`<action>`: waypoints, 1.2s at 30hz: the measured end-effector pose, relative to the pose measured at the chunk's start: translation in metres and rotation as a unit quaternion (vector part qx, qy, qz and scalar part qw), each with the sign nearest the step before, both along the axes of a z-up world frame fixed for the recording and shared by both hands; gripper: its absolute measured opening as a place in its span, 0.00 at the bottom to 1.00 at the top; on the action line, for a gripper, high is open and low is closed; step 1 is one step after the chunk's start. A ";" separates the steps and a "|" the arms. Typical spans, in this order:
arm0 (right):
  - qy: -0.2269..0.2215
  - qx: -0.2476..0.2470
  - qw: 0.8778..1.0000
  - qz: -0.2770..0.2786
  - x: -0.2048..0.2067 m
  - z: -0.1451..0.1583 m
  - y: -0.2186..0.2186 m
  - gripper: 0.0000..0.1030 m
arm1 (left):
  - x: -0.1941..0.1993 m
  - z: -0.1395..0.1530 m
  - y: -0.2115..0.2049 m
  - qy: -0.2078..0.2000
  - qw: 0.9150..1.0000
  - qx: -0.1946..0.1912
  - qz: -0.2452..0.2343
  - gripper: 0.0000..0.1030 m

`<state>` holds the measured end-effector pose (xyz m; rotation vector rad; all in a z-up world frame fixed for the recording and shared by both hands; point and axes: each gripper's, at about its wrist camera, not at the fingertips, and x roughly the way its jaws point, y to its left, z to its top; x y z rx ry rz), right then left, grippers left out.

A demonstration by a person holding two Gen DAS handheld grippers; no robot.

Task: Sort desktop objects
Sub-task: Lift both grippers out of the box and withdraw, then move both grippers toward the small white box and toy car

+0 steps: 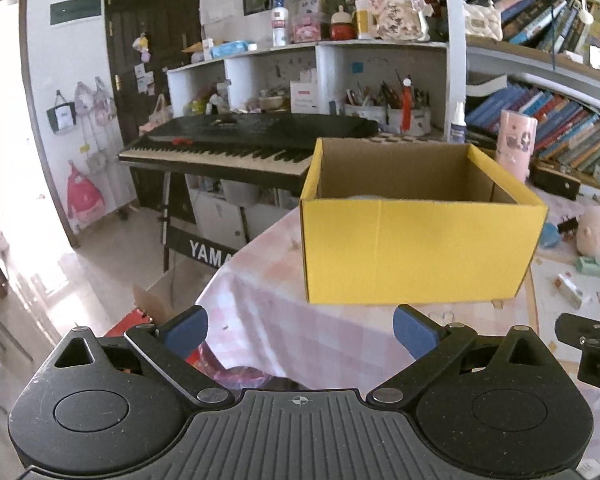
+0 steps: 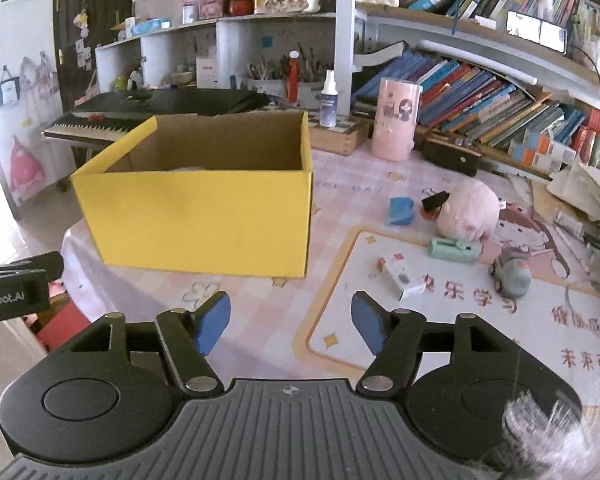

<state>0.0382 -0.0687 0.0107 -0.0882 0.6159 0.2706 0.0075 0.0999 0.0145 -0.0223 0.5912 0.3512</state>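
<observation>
Nearest loose item: small white carton [image 2: 401,280], lying on its side on the printed mat, at about one o'clock from the right gripper [image 2: 291,322] and near it.
Long axis: the carton runs from upper left to lower right in the right wrist view, skewed to the line between the blue pads [image 2: 212,322].
Look: white card with a grey mark on its upper face and an end flap hanging open; light and easily crushed, I judge.
Other items beyond: mint-green case [image 2: 454,250], grey toy car [image 2: 512,272], pink plush pig [image 2: 470,210] and blue block [image 2: 400,210], all further off toward one and two o'clock.
Destination: yellow cardboard box [image 2: 204,220], open-topped, at eleven o'clock from the right gripper; something pale lies inside, unclear.
Nearer hand: the right, by my reading; from the left gripper [image 1: 300,330] the clutter sits far out at three o'clock.
Right gripper: jaws about half spread, nothing between them.
Left gripper: jaws wide, empty, facing the box [image 1: 416,248] at twelve to one o'clock.
</observation>
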 end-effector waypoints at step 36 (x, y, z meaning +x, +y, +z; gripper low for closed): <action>0.043 -0.023 0.997 -0.064 -0.045 -0.020 -0.033 0.80 | -0.007 -0.015 -0.035 0.037 0.993 -0.018 -0.108 1.00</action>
